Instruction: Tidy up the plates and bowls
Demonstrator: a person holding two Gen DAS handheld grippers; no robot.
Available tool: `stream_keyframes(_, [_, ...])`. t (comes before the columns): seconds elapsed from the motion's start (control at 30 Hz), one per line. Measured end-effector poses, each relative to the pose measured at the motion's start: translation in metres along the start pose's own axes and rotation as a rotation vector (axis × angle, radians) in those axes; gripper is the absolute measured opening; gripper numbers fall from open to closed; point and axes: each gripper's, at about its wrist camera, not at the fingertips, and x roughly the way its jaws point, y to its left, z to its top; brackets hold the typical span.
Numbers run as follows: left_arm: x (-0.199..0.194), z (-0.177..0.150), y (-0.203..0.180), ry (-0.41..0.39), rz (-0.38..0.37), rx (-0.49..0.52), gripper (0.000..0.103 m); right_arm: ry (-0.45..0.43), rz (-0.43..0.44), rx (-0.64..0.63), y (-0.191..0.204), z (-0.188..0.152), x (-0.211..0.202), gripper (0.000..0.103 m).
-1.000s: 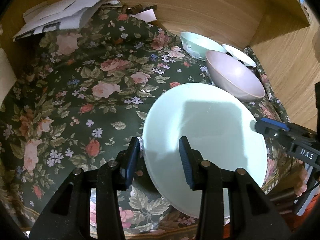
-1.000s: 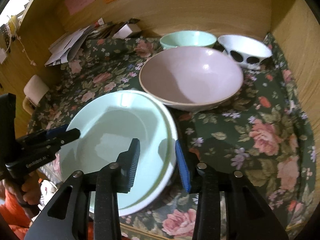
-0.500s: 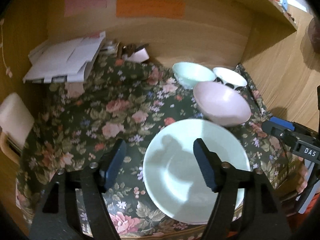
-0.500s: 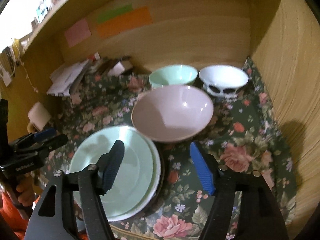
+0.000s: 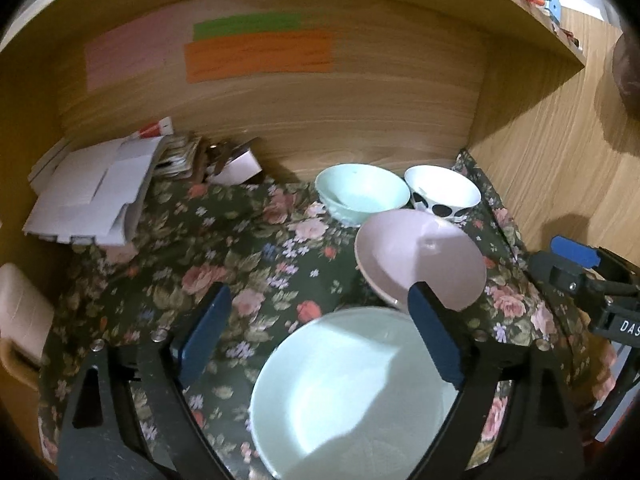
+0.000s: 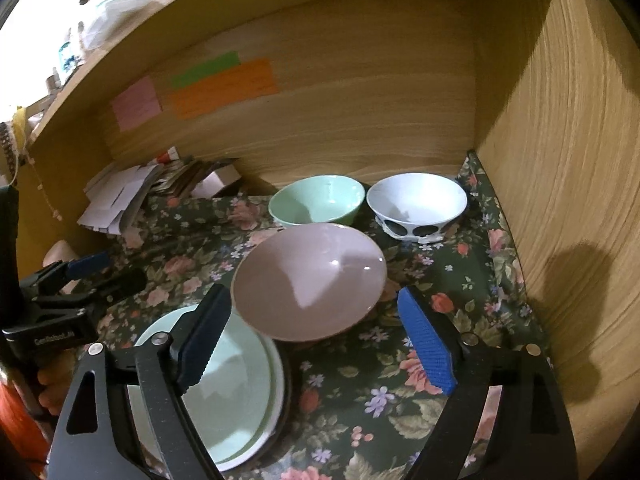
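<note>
left wrist view: my left fingers [image 5: 318,334] have just been opening, wide above the mint plate [image 5: 352,396], nothing pinched.
right fingers [image 6: 316,340]: likewise spread, empty.
done: plate rests on the stack, front of the tabletop [image 6: 460,272].
left: pink bowl [image 6: 310,280], green bowl [image 6: 318,200], spotted bowl [image 6: 416,206] unstacked.

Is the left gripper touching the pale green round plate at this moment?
Apart. In the left wrist view the left gripper, its jaws having just been opening, stands wide above the pale green round plate; neither pad presses its rim.
</note>
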Motion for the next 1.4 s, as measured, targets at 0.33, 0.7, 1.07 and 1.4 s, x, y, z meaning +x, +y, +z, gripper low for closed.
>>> stream_keyframes(0.33, [0.063, 0.018, -0.008, 0.099, -0.043, -0.012, 0.091, 0.043, -0.013, 0.025, -0.022, 0.008, 0.032, 0.084])
stream_keyframes(0.7, [0.124, 0.029, -0.018, 0.200, -0.070, -0.007, 0.091, 0.132, -0.036, 0.062, -0.043, 0.006, 0.081, 0.084])
stream_keyframes(1.07, [0.164, 0.030, -0.020, 0.301, -0.103, -0.015, 0.073, 0.193, -0.007, 0.080, -0.051, 0.000, 0.112, 0.072])
stream_keyframes(1.4, [0.178, 0.026, -0.026, 0.354, -0.134, -0.014, 0.042, 0.244, 0.030, 0.088, -0.047, -0.003, 0.127, 0.039])
